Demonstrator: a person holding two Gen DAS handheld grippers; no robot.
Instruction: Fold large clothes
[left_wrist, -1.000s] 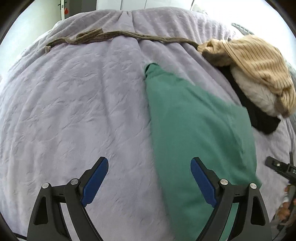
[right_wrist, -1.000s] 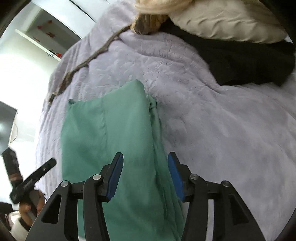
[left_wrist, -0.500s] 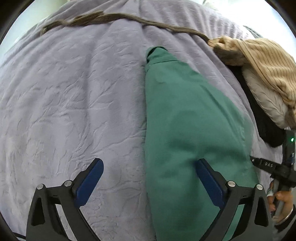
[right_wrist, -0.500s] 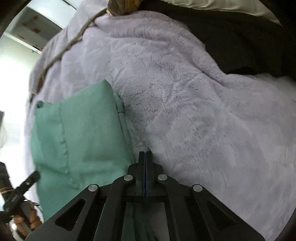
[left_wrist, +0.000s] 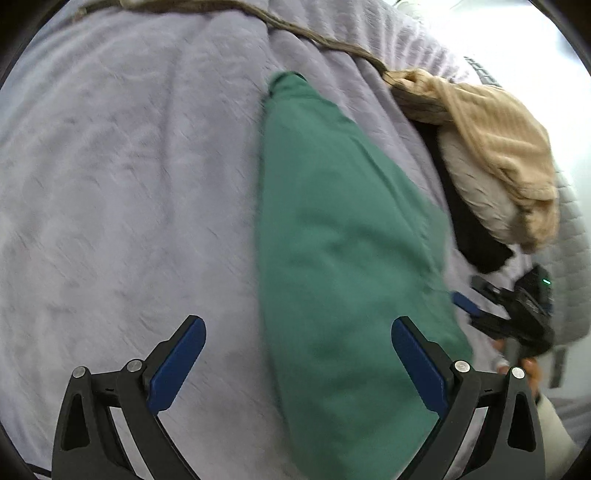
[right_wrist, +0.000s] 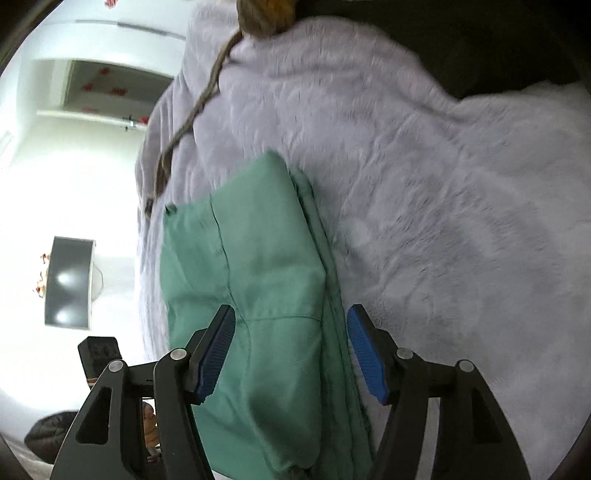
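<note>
Lying folded on the bed (left_wrist: 129, 166), the green garment (left_wrist: 343, 258) runs its long axis straight ahead of both sets of jaws, from between them out to a narrow far end. In the right wrist view it sits squarely between the right gripper's (right_wrist: 291, 350) jaws, which stand apart with cloth passing between but unclamped; the stacked folded edges run along the right jaw's side. The left gripper (left_wrist: 299, 365) is also wide apart, with the garment beneath its right jaw and bare bed under its left. The right gripper looks nearer and better centred for a next grasp. Half a second ago the right jaws were shut at the garment's edge; they have since parted. Beyond the right side, a pile of clothes (left_wrist: 491, 162) lies apart from the garment.
</note>
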